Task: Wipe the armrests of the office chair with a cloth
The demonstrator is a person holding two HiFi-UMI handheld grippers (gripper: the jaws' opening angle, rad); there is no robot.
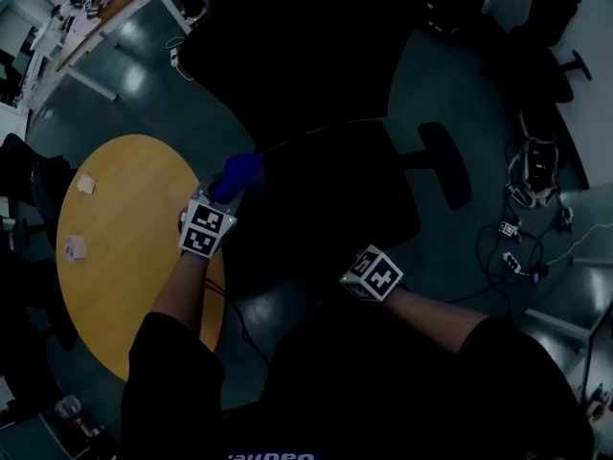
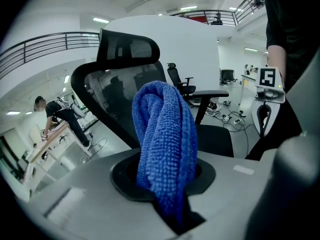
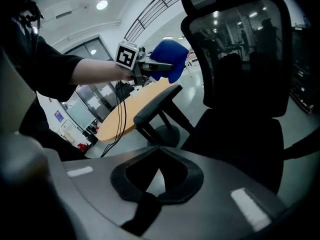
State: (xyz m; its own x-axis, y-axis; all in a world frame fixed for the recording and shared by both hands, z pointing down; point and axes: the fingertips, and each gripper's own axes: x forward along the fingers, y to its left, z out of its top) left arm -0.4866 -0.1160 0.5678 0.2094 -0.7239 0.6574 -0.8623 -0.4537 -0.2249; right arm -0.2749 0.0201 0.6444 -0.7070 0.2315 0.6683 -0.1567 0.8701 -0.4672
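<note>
A black office chair (image 1: 330,199) with a mesh back (image 2: 117,79) stands in front of me. My left gripper (image 1: 228,188) is shut on a bunched blue cloth (image 2: 165,144) (image 1: 238,171). In the right gripper view the cloth (image 3: 167,60) hangs right over the far end of the chair's left armrest (image 3: 152,104); I cannot tell whether they touch. The other armrest (image 1: 446,164) (image 2: 209,93) sticks out on the chair's right. My right gripper (image 1: 370,274) (image 3: 159,150) is shut on nothing, low at the seat's front edge.
A round yellow table (image 1: 120,257) with two small pale items stands just left of the chair. Cables and power strips (image 1: 517,247) lie on the floor at the right. A person (image 2: 57,114) bends over a desk far behind the chair.
</note>
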